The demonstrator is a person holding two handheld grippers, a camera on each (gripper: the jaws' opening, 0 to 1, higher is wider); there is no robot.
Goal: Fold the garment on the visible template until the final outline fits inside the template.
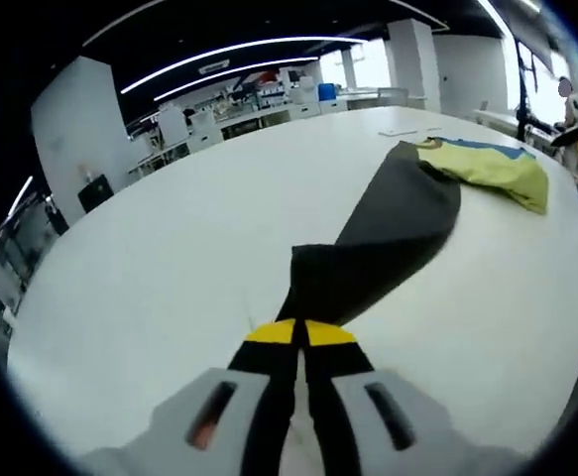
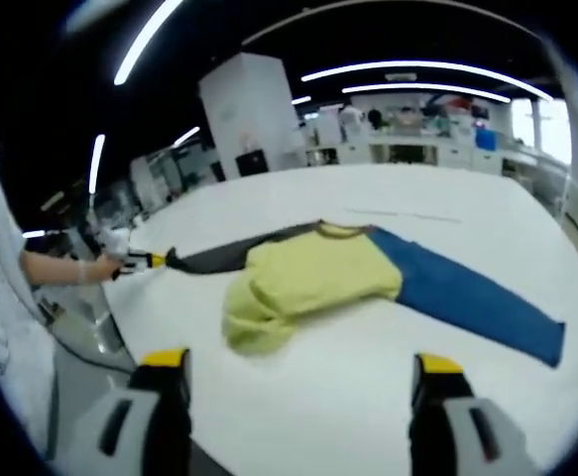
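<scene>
Pinching the dark sleeve (image 1: pixel 388 233) between its closed jaws, my left gripper (image 1: pixel 300 332) held the cuff low over the white table (image 1: pixel 150 258), the sleeve stretching away toward the yellow body (image 1: pixel 497 169). My right gripper (image 2: pixel 298 372) hung wide open and empty before the garment (image 2: pixel 318 273), whose long axis ran from dark sleeve to blue sleeve (image 2: pixel 467 293). No lettering was readable.

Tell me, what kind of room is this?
Probably a lab or workshop. A garment lies on a big white table, long ceiling light strips glow overhead, and benches crowded with equipment line the back. The left gripper pinches the garment's dark sleeve.
</scene>
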